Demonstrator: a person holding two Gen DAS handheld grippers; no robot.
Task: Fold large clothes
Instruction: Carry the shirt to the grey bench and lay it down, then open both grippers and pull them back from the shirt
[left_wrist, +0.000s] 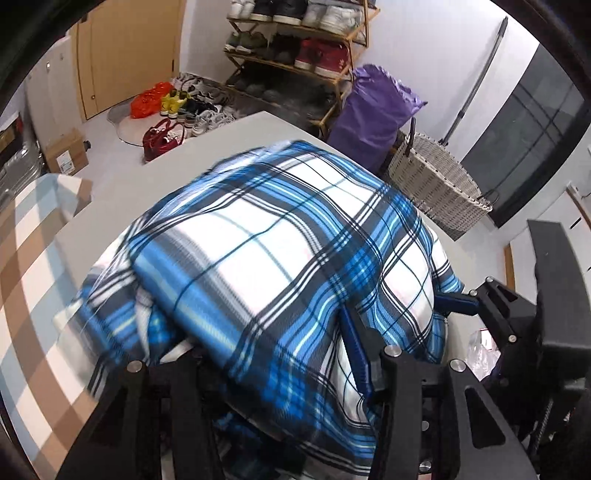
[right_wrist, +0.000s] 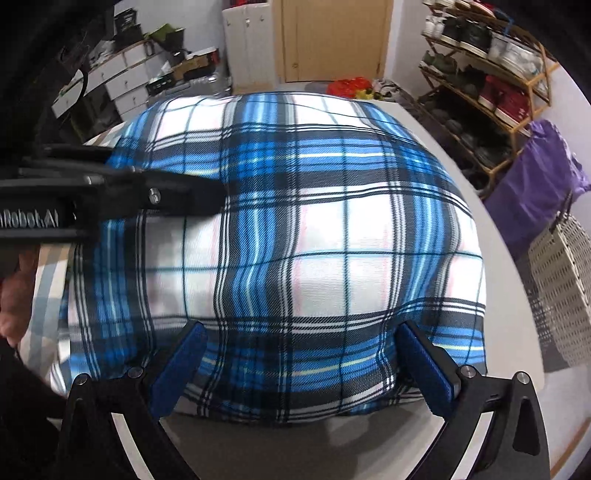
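On the white bench (right_wrist: 491, 206) lies the folded blue plaid blanket (right_wrist: 295, 229). My right fingers (right_wrist: 424, 363) spread wide over its near edge; my left fingers (left_wrist: 354, 343) pinch a fold.

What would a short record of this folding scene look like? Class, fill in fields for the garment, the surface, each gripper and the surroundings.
garment: blue and white plaid cloth, lying in bulky folds
surface: pale table, under the cloth
left gripper: cloth lies between its fingers; whether it grips is unclear
right gripper: jaws wide open, one finger on either side over the cloth's near edge
surroundings: wicker basket, purple bag and shoe rack beyond the table
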